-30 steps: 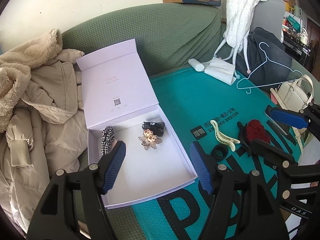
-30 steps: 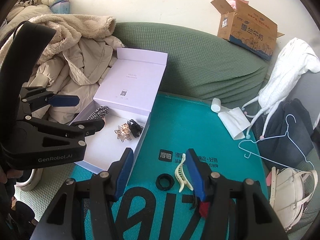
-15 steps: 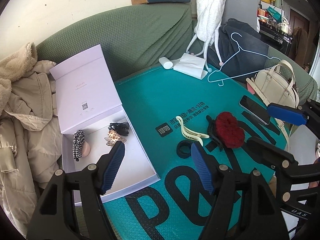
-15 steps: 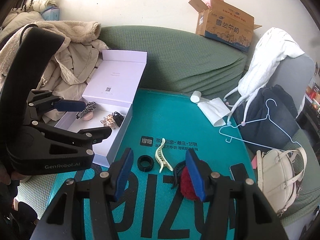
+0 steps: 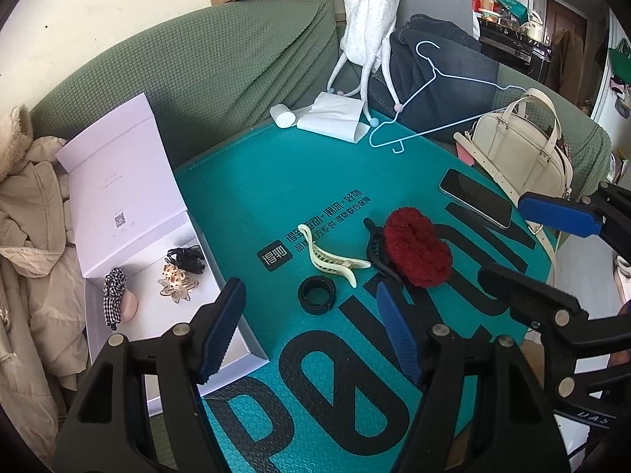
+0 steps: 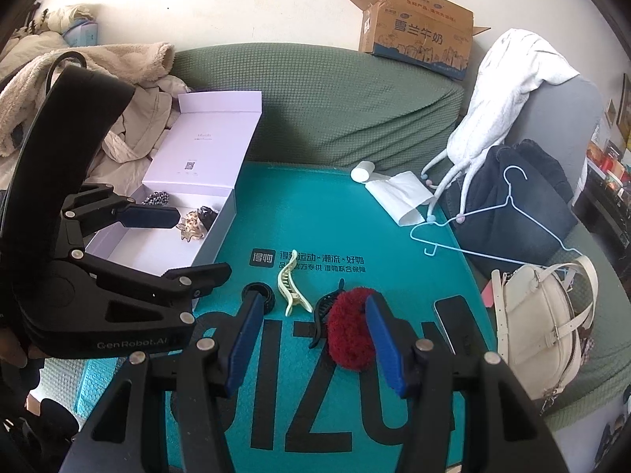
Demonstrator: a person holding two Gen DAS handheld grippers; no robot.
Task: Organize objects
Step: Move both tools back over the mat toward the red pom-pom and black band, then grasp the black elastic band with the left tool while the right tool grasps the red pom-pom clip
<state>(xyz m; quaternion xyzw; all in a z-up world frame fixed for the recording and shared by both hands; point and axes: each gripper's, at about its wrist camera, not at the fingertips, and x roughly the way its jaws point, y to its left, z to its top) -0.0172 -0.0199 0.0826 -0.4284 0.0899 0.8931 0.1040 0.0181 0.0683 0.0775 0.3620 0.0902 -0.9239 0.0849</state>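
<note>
An open lilac box (image 5: 130, 181) (image 6: 205, 146) lies at the left of the teal mat (image 5: 315, 181) (image 6: 315, 205). It holds a checked scrunchie (image 5: 112, 295), a flower clip (image 5: 175, 282) and a black clip (image 5: 185, 258). On the mat lie a black hair tie (image 5: 316, 295) (image 6: 260, 293), a cream claw clip (image 5: 329, 260) (image 6: 290, 287) and a fuzzy red clip (image 5: 418, 250) (image 6: 349, 327). My left gripper (image 5: 311, 323) hangs open and empty above the hair tie. The right gripper (image 6: 311, 339) is open and empty just over the red clip.
A phone (image 5: 475, 197) (image 6: 453, 319) lies on the mat's right side beside a cream handbag (image 5: 520, 149) (image 6: 540, 323). A tissue roll (image 5: 331, 116), a wire hanger (image 5: 434, 79) and clothes sit behind. Beige coats (image 5: 31, 236) pile left of the box, and a cardboard box (image 6: 418, 35) rests on the green sofa back.
Both grippers have swung rightward from the box towards the loose items on the mat. The red clip and phone have come fully into view. Nothing was picked up.
</note>
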